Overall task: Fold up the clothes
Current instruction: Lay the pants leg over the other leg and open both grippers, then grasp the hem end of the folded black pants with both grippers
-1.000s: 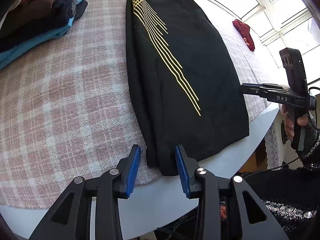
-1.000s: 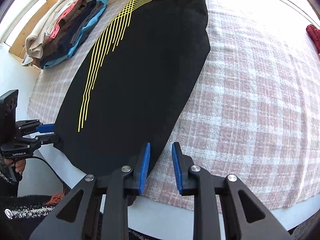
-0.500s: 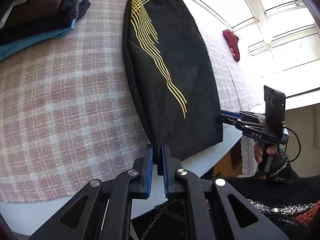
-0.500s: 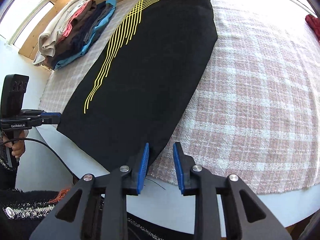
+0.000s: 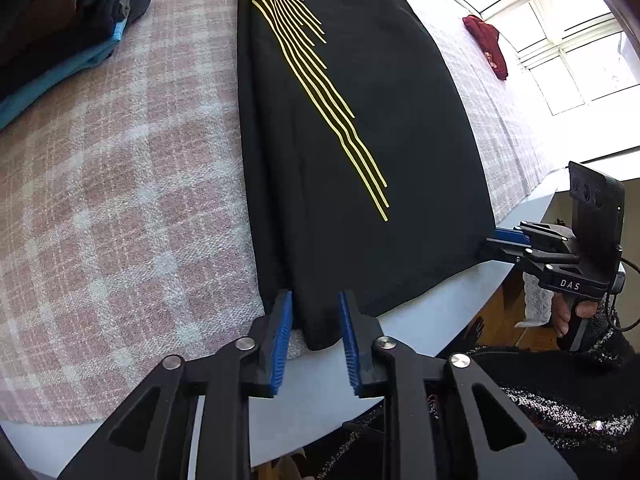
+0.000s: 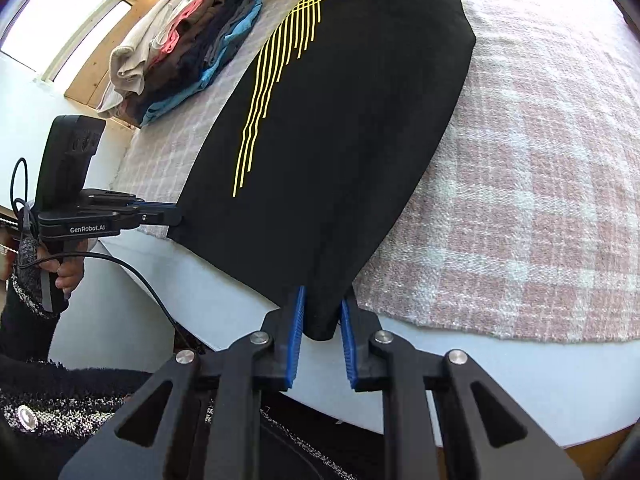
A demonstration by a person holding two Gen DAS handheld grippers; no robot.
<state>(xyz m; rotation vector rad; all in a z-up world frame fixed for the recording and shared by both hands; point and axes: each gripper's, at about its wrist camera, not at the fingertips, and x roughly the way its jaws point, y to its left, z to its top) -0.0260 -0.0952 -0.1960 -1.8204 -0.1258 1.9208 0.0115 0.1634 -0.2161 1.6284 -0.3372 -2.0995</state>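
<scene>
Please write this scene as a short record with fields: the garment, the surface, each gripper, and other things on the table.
garment: black garment with yellow stripes, lying flat, near hem over the table edge
surface: pink plaid cloth on a white table
left gripper: open, fingers either side of the near left hem corner
right gripper: open, fingers either side of the near right hem corner
other: stack of folded clothes at far left; small red item at far right

Black-framed left gripper (image 5: 316, 340) and right gripper (image 6: 322, 344) are showing blue ribbed pads (image 5: 280, 344), silver screws (image 5: 245, 344); black speckled sleeves (image 6: 60, 400) are covering the wrists.
</scene>
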